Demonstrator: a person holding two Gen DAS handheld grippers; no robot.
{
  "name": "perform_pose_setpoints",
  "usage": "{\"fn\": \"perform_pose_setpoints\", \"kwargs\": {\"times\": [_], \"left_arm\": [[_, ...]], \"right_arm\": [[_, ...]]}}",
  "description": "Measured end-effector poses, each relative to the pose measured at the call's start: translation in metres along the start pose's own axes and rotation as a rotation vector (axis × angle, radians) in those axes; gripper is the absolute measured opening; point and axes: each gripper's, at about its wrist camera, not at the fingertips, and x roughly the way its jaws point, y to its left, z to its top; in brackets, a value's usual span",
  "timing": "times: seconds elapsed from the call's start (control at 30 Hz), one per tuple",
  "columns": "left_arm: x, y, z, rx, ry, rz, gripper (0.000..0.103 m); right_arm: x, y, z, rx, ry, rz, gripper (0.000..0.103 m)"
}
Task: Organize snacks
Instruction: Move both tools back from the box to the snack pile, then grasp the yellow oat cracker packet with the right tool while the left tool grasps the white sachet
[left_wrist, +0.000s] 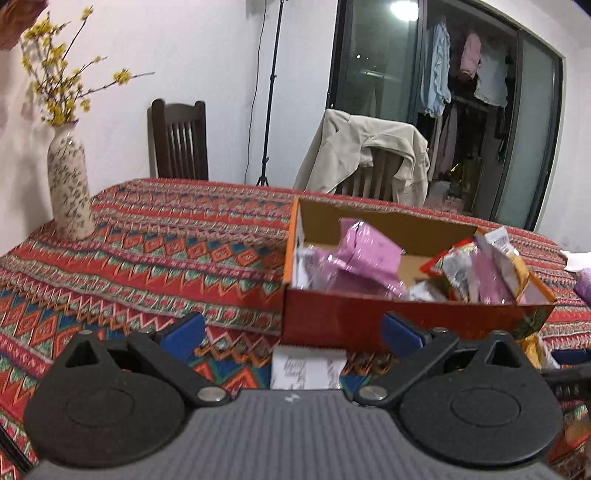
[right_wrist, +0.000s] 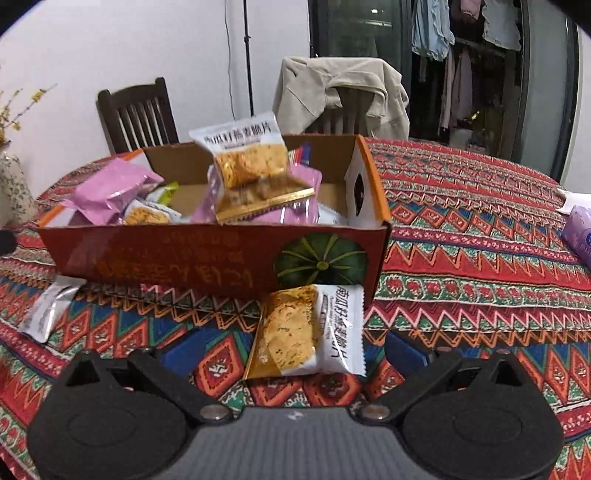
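Jaws of both our grippers stand apart, holding nothing. Left of the box (right_wrist: 207, 258): silver packet (right_wrist: 48, 310) on the counter (right_wrist: 480, 258). Inside: pink and cracker packets. In front: cracker packet (right_wrist: 306, 332), between our right gripper (right_wrist: 291, 354) fingers.

Open orange box (right_wrist: 221, 258) heaped with snack packets; cracker packet (right_wrist: 306, 332) flat before it.

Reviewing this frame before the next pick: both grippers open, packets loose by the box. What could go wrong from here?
1. The cracker packet lies flat on the tablecloth against the box; the open right gripper could snag cloth or nudge the box.
2. The upright packet leans above the box rim and may topple out if bumped.
3. The silver packet sits low before the left gripper, partly hidden, so it is easily misjudged.
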Motion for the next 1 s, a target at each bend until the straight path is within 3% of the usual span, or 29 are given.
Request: {"fn": "perform_pose_setpoints", "kwargs": {"times": [0.2,0.7,0.73,0.8,0.83,0.9,1.0], "left_arm": [[-0.004,0.007,-0.007,-0.013,0.017,0.015,0.103],[-0.013,0.009,-0.018,-0.035,0.044,0.039,0.103],[-0.014,0.01,-0.019,-0.035,0.045,0.042,0.103],[-0.016,0.011,-0.02,-0.034,0.049,0.05,0.103],[-0.016,0.012,-0.021,-0.034,0.052,0.055,0.103],[-0.017,0.013,-0.021,-0.036,0.056,0.064,0.103],[-0.018,0.014,-0.022,-0.035,0.059,0.074,0.103]], "right_arm": [[0.026,0.01,0.004,-0.005,0.03,-0.044,0.103],[0.024,0.006,-0.002,-0.021,-0.005,-0.033,0.102],[0.023,0.005,-0.002,-0.019,-0.006,-0.025,0.098],[0.017,0.007,-0.003,-0.031,-0.024,-0.009,0.065],[0.013,0.008,-0.004,-0.035,-0.031,-0.003,0.057],[0.007,0.009,-0.005,-0.039,-0.03,0.007,0.049],[-0.002,0.011,-0.01,-0.048,-0.046,-0.005,0.047]]}}
